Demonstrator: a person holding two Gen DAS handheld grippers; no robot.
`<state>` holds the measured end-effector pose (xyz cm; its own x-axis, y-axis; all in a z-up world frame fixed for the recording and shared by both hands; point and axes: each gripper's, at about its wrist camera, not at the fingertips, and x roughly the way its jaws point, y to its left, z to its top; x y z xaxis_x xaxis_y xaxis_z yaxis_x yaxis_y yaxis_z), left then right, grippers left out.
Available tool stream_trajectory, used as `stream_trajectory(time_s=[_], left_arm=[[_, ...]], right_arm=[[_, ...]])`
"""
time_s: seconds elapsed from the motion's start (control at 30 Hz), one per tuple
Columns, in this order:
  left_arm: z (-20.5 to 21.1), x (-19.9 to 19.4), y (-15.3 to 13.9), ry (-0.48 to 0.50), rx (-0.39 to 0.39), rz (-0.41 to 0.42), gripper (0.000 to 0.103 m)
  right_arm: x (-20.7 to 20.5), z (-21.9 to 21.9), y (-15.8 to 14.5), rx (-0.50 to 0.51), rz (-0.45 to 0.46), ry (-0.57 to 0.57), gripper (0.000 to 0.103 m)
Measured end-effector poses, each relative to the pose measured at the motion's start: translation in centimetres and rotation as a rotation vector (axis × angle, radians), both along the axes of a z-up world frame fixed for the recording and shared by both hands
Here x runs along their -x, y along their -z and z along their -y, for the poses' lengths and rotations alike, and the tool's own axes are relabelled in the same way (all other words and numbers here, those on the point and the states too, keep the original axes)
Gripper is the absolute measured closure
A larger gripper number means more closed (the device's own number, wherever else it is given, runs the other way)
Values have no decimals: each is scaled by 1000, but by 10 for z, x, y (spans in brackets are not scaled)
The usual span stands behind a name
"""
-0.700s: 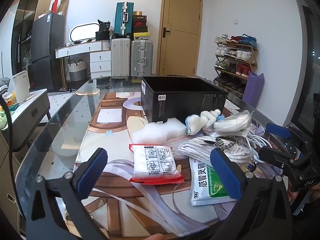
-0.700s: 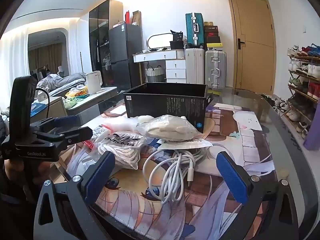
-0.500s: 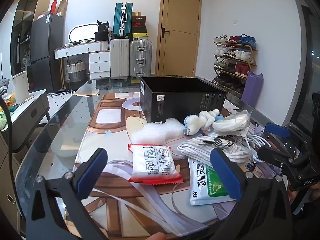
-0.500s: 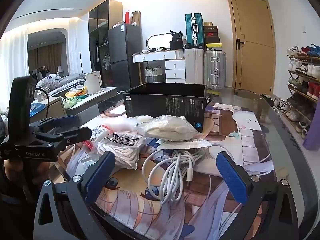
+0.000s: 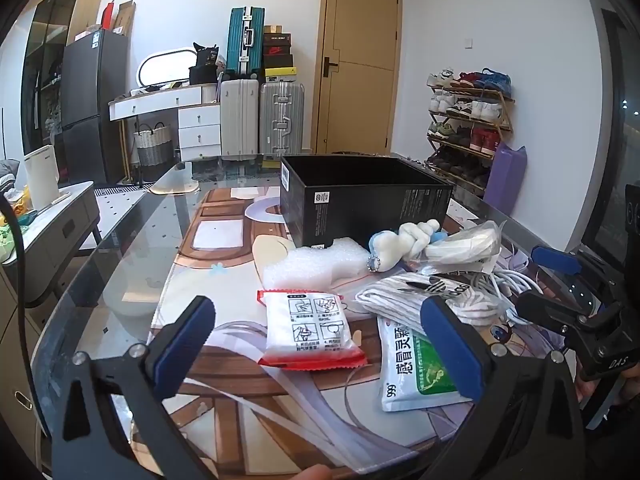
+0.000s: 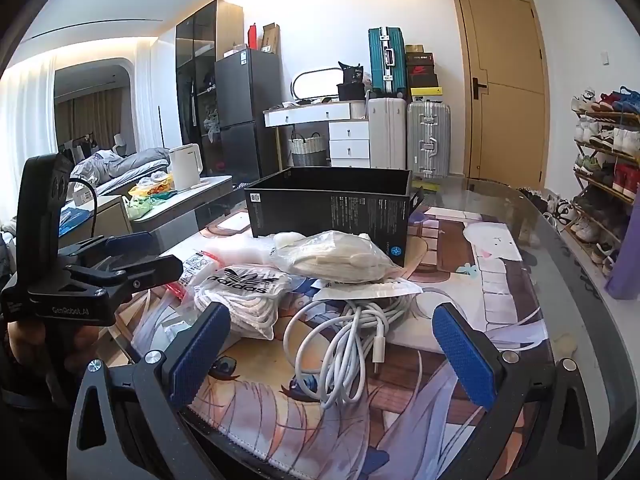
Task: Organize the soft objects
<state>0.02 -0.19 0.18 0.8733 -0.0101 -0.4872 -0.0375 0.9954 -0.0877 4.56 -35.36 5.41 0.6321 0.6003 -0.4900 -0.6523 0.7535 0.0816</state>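
An open black box [image 5: 360, 200] [image 6: 332, 204] stands on the printed mat. In front of it lie white foam [image 5: 308, 268], a white plush toy [image 5: 404, 244], a bagged cloth [image 6: 336, 258], an Adidas bag of white cord [image 6: 244, 296] [image 5: 432, 296], a red-edged pouch [image 5: 310, 328], a green 999 packet [image 5: 416, 364] and a white cable [image 6: 352, 340]. My left gripper [image 5: 316, 344] is open and empty, above the red-edged pouch. My right gripper [image 6: 332, 352] is open and empty, over the cable.
The glass table [image 5: 120, 264] has its curved edge at left; its right rim [image 6: 580, 280] runs beside a shoe rack [image 5: 468, 120]. Suitcases [image 5: 260, 120], a dresser and a door stand behind. A low cabinet with a kettle [image 5: 40, 180] is at left.
Both grippers have held almost still and stayed open. The left view has shifted very slightly; nothing on the table has moved.
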Motion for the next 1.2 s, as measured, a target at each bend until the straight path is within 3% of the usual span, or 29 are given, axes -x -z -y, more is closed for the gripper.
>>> stream_trajectory(time_s=[1.2], left_arm=[[-2, 7, -6, 1, 7, 76, 0]], right_arm=[[3, -2, -1, 2, 4, 4, 0]])
